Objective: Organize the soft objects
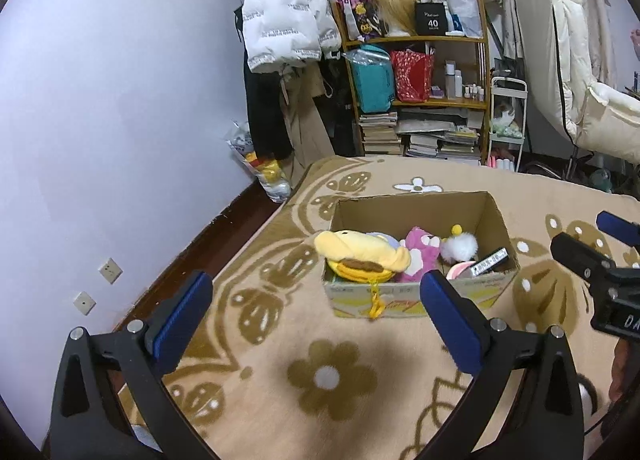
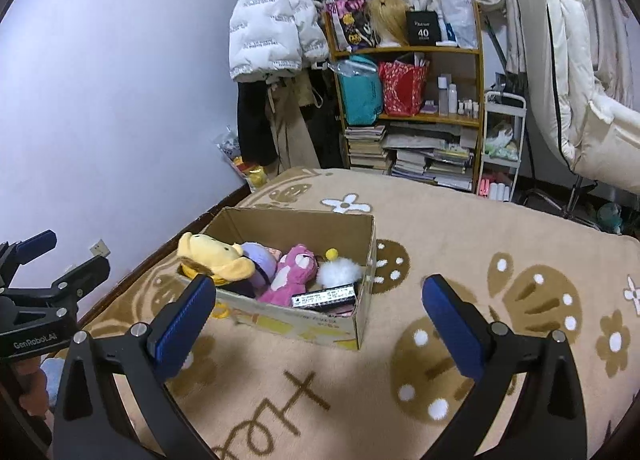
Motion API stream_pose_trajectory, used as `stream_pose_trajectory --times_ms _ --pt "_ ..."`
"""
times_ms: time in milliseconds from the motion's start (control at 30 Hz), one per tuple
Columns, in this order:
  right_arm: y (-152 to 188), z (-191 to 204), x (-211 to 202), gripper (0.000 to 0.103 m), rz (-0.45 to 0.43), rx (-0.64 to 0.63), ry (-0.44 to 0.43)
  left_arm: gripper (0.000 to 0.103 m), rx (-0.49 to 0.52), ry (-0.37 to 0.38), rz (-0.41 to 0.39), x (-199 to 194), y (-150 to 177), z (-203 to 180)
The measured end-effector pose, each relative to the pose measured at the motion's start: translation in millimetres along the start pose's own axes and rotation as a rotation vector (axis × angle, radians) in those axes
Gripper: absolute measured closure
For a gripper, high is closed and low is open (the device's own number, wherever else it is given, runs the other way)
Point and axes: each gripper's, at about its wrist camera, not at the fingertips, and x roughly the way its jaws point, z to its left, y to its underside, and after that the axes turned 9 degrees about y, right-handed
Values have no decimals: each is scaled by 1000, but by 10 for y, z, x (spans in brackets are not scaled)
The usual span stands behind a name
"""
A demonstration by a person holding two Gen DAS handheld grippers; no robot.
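Observation:
An open cardboard box (image 1: 492, 215) (image 2: 366, 244) stands on a beige blanket with brown flower and butterfly shapes (image 1: 332, 376) (image 2: 460, 227). Inside lie a yellow plush (image 1: 360, 250) (image 2: 216, 256) drooping over the near-left rim, a pink plush (image 1: 420, 254) (image 2: 292, 274), a white fluffy toy with a yellow bobble (image 1: 460, 246) (image 2: 340, 272), a lilac plush (image 2: 260, 260) and a black printed packet (image 1: 490, 262) (image 2: 324, 296). My left gripper (image 1: 316, 300) hangs open in front of the box, nothing between its blue pads. My right gripper (image 2: 320, 306) is open too, empty, to the box's right.
A wall with sockets (image 1: 110, 270) runs along the left. Behind the blanket stand a shelf (image 1: 416, 39) of bags, bottles and stacked books, a hanging white puffer jacket (image 1: 284, 19), a small white cart (image 1: 506, 123) and pale bedding (image 1: 568, 59). A bag of toys (image 1: 268, 167) leans in the corner.

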Motion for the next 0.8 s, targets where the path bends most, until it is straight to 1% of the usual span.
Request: stream_pose_trajectory --times_ms 167,367,467,567,633,700,800 --pt "65 11 -266 0 -21 -5 -3 0 25 0 -43 -353 120 2" --pt "163 41 -504 0 -39 -12 2 0 56 -30 -79 -709 268 -51" --pt "236 34 -599 0 -52 -14 6 0 54 -25 -90 -864 371 -69" --pt "303 28 -675 0 -65 -14 14 0 42 -6 -92 -938 460 -74" --pt "337 26 -706 0 -71 -15 20 0 57 -5 -86 -941 499 -87" --pt "380 12 -732 0 -78 -19 28 0 74 -9 -96 -950 541 -107" --pt "426 -11 -718 0 -75 -21 28 0 69 19 -90 -925 586 -78"
